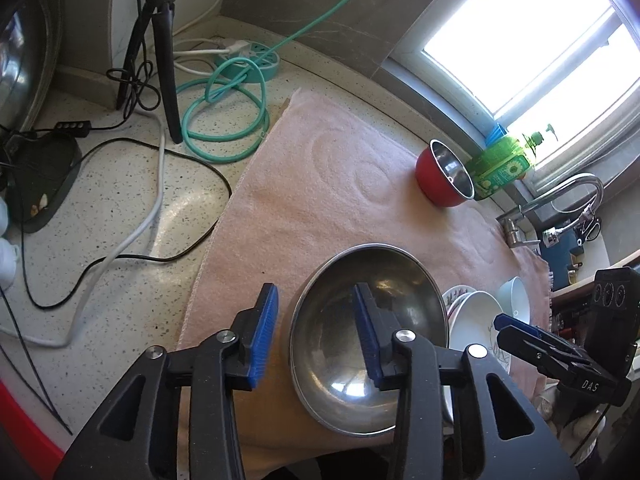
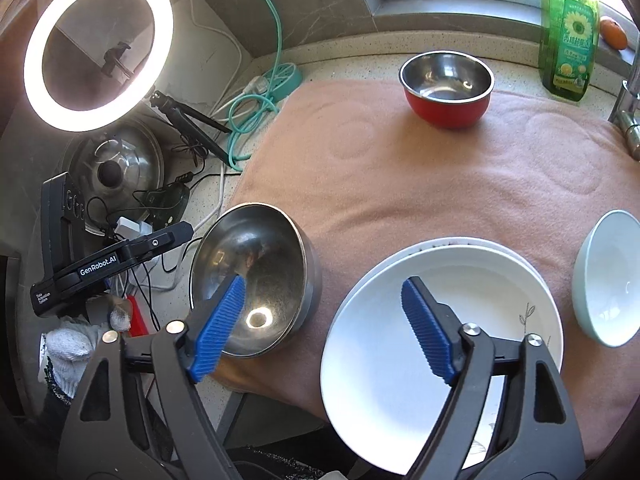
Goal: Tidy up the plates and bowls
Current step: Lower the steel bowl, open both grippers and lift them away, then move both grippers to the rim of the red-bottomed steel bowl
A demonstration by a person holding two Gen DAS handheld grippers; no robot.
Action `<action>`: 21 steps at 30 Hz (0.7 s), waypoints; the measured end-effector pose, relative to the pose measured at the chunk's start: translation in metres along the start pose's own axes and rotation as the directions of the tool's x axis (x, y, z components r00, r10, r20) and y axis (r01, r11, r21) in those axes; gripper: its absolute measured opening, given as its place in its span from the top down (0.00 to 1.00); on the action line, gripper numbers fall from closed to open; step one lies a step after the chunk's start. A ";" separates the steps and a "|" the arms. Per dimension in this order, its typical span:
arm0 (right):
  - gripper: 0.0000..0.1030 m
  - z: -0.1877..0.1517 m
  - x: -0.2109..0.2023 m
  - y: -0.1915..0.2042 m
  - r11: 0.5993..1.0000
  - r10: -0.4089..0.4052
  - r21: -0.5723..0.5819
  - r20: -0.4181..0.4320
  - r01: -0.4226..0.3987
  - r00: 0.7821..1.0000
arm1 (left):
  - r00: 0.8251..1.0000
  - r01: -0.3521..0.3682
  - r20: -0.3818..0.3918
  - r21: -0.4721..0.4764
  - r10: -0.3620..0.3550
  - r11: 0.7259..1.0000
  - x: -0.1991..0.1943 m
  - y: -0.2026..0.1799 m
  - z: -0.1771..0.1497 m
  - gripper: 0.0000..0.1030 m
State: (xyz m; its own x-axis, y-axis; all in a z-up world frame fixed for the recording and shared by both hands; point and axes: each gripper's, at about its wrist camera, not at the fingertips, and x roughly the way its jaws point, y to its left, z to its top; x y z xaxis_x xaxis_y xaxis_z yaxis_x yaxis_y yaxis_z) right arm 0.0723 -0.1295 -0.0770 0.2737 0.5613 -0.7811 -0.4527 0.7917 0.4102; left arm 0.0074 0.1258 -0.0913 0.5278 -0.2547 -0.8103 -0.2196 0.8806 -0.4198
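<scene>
Pink towelling [image 2: 420, 184] covers the speckled stone worktop [image 1: 120, 184], and all the dishes sit on it. A wide stainless steel bowl [image 1: 368, 344] lies at lower centre of the left wrist view, its near-left rim between the spread jaws of the left gripper [image 1: 316, 340]: one blue pad hangs outside the wall, the other over the hollow, neither pressing on metal. In the right wrist view the right gripper [image 2: 324, 328] stands spread wide and pinches nothing; its left pad hovers by the steel bowl, its right pad above a white ceramic plate with a small leaf sprig [image 2: 440, 352], which rests on another plate at lower right. A pale blue ceramic bowl [image 2: 604, 280] sits just right of that stack, at the frame's right edge. A red bowl with a steel lining [image 2: 446, 88] stands alone at the upper centre, well apart from both grippers, near a green bottle of dish soap [image 2: 568, 40]. Judging by position, the blue bowl falls to the right gripper, to whose right it lies; the steel bowl is already the left gripper's.
</scene>
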 end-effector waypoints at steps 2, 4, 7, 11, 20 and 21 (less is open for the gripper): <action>0.13 0.007 -0.007 -0.005 1.000 -0.005 -0.001 0.009 0.005 1.000 | 1.000 0.002 0.008 -0.009 -0.002 1.000 -0.001 -0.003 0.005 0.34; 0.13 0.013 -0.015 -0.012 1.000 -0.020 0.005 0.025 0.020 0.999 | 1.000 0.010 0.015 0.003 -0.010 1.000 -0.001 -0.009 0.010 0.34; 0.13 0.027 -0.026 -0.023 0.999 -0.032 0.012 0.045 0.031 0.999 | 1.000 0.020 0.019 0.029 -0.020 0.999 0.001 -0.022 0.018 0.34; 0.13 0.050 -0.042 -0.045 0.999 -0.050 0.017 0.072 0.049 0.996 | 0.999 0.024 0.028 0.069 -0.026 0.997 0.004 -0.043 0.030 0.34; 0.13 0.112 -0.051 -0.089 0.997 -0.082 0.017 0.097 0.081 0.992 | 0.998 0.026 0.055 0.090 -0.031 0.996 0.027 -0.088 0.060 0.34; 0.13 0.118 -0.049 -0.094 0.997 -0.080 0.026 0.097 0.078 0.992 | 0.998 0.027 0.052 0.090 -0.031 0.996 0.032 -0.093 0.064 0.34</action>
State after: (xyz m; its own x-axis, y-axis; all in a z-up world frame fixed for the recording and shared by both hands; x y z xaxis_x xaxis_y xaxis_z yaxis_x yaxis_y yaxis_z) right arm 0.2015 -0.2031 -0.0220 0.3899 0.5166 -0.7623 -0.4081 0.8390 0.3598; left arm 0.0967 0.0617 -0.0520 0.5765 -0.2610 -0.7743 -0.1307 0.9060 -0.4027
